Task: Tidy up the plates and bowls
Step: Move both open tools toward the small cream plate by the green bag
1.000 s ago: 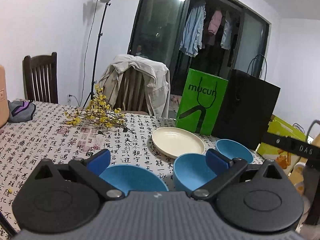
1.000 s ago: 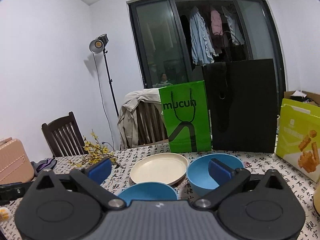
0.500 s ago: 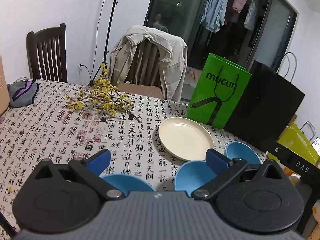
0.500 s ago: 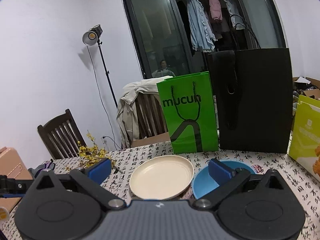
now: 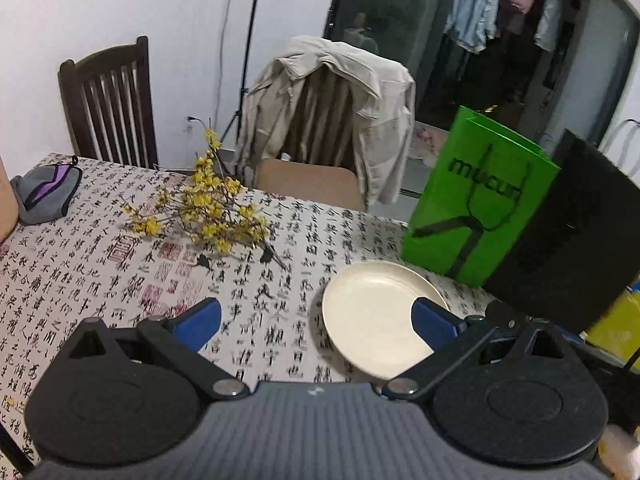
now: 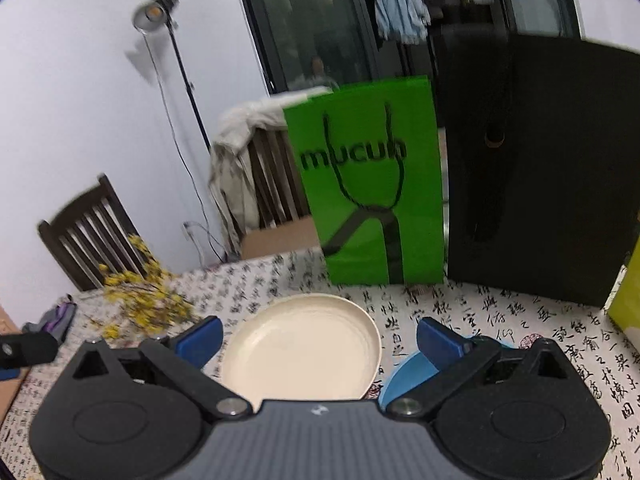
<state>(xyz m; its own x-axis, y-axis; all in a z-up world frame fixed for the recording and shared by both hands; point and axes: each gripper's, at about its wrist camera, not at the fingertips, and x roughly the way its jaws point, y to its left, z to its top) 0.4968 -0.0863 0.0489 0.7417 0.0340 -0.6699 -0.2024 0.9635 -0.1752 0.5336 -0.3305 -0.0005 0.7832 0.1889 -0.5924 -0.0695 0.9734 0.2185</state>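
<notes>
A cream plate (image 5: 372,316) lies on the calligraphy-print tablecloth (image 5: 100,264), just ahead of my left gripper (image 5: 316,320), which is open and empty above the cloth. In the right wrist view the same cream plate (image 6: 304,348) sits between the blue fingertips of my open right gripper (image 6: 318,338), slightly below them. Part of a blue bowl (image 6: 408,372) shows right of the plate, behind the right finger (image 6: 440,342). The other blue bowls are hidden under the gripper bodies.
A green "mucun" paper bag (image 6: 368,184) and a black bag (image 6: 540,176) stand right behind the plate. Yellow flower sprigs (image 5: 208,208) lie on the left of the table, with a grey pouch (image 5: 44,196) farther left. Chairs (image 5: 328,120) stand beyond the far edge.
Both grippers have risen and moved forward over the table. The blue bowls have slipped out of the left view, and the plate now lies closer in both views.
</notes>
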